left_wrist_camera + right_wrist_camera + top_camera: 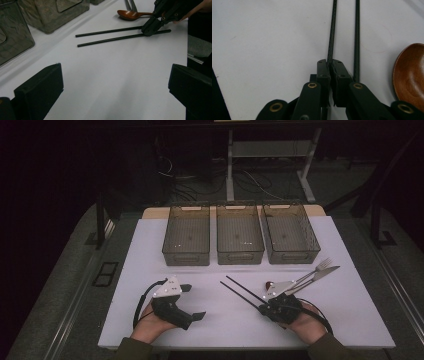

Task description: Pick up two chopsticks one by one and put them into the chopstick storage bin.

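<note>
Chopsticks point(241, 291): two black sticks lay side by side on the table point(350, 320), right of centre, tips pointing away toward the left; one was clamped at its near end, the other lay free just beside it.
Table: white sheet over the top; cutlery grouped at the right, open space in the middle.
Baskets point(240, 240): three smoked-plastic bins stood in a row along the far edge, all looking empty.
Left gripper point(192, 301): rested on the table in the person's left hand, jaws spread wide with nothing between them, well apart from the cutlery.
Right gripper point(330, 72): low on the table, jaws pinched shut on one chopstick point(331, 37); second chopstick point(356, 37) ran along the outside of the right jaw, not held.
Fork and knife point(320, 270): lay together to the right of the right gripper, handles partly hidden beneath its plate.
Spoon point(130, 14): brown wooden bowl near the held stick's end, close by the right gripper.
Step in hand: judged to be the pick-up of the first chopstick, grip made, lift not yet begun.
Next move: probably a steady lift that keeps the thin stick from pivoting, clear of its neighbour and the spoon, then a carry to one basket.
</note>
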### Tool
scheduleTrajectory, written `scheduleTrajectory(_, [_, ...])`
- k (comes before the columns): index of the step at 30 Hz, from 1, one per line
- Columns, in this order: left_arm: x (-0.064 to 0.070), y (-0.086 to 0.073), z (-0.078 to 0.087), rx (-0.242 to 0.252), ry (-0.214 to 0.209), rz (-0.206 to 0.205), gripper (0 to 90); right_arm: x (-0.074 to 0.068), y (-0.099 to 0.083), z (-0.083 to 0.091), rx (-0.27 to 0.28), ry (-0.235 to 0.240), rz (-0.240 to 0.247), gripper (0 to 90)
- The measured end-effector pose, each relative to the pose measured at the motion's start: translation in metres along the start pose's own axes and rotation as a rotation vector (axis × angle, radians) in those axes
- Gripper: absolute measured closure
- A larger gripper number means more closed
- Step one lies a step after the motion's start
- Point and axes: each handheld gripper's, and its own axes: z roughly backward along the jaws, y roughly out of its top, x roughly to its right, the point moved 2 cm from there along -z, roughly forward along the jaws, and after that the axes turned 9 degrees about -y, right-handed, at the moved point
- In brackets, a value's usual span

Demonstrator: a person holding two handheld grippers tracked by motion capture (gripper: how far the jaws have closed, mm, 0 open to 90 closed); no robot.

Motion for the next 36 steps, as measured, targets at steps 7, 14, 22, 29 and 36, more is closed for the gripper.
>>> scheduleTrajectory(7, [0.0, 0.0, -0.001, -0.001, -0.001, 0.002, 0.0, 0.0, 0.0, 0.0, -0.001, 0.021, 0.006, 85.7])
scheduleTrajectory(14, [0.0, -0.002, -0.002, -0.007, -0.001, 0.005, 0.0, -0.002, -0.001, 0.001, 0.009, 0.008, 0.018, 86.0])
scheduleTrajectory(22, [-0.001, -0.003, -0.001, -0.001, 0.003, 0.005, 0.0, 0.003, -0.001, 0.007, 0.03, 0.044, -0.014, 85.9])
scheduleTrajectory(29, [-0.001, -0.003, 0.0, -0.002, 0.004, 0.005, 0.0, 0.009, -0.001, 0.015, 0.061, 0.064, -0.046, 85.9])
scheduleTrajectory(36, [-0.001, -0.003, 0.001, 0.003, 0.003, 0.009, 0.0, 0.014, 0.001, 0.025, 0.101, 0.085, -0.073, 85.9])
